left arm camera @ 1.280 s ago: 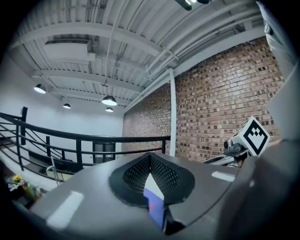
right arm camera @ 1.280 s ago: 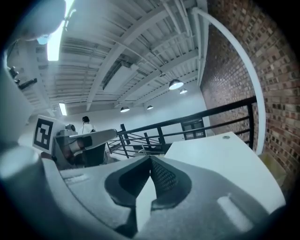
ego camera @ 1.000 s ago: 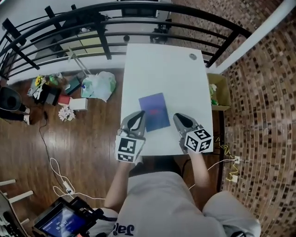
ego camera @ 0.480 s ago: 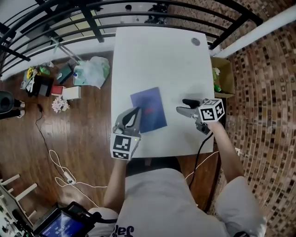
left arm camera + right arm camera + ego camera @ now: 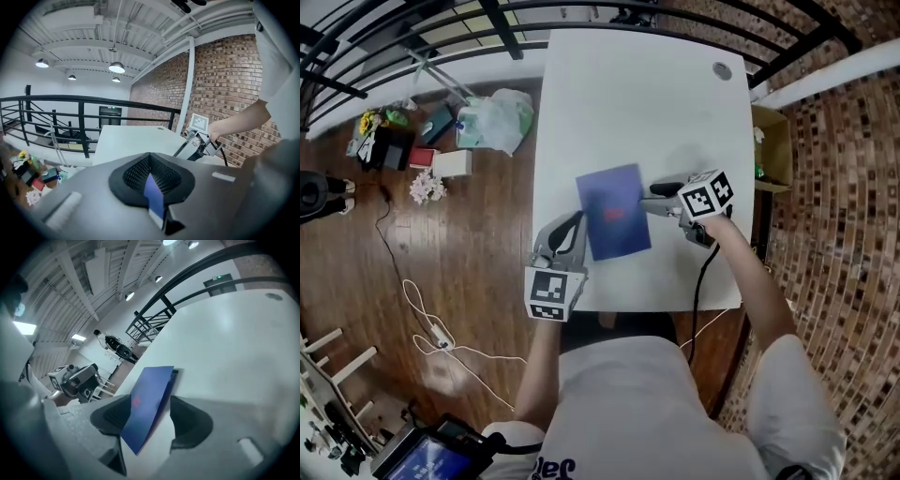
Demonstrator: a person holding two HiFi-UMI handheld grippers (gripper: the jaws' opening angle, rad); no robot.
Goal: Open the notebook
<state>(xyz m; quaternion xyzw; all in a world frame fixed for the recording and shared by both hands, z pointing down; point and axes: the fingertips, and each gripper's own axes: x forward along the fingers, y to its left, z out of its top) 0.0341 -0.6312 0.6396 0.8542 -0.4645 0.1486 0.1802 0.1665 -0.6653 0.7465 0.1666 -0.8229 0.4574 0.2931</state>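
The white table (image 5: 609,94) carries the blue notebook (image 5: 614,211). The left gripper (image 5: 576,221) pinches the notebook's near-left corner. At the notebook's right edge, the right gripper (image 5: 651,198) stands spread astride it. Ideally it closes on the cover alone, then swings leftward.

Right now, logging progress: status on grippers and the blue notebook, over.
Left gripper shut on thin blue notebook, left edge. Right gripper open, astride right edge. Looks closed. Nothing blocking.

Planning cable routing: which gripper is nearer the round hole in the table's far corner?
Right. The right gripper is at the right edge of the notebook, toward the round hole; the left gripper is at its near-left corner, farther away.
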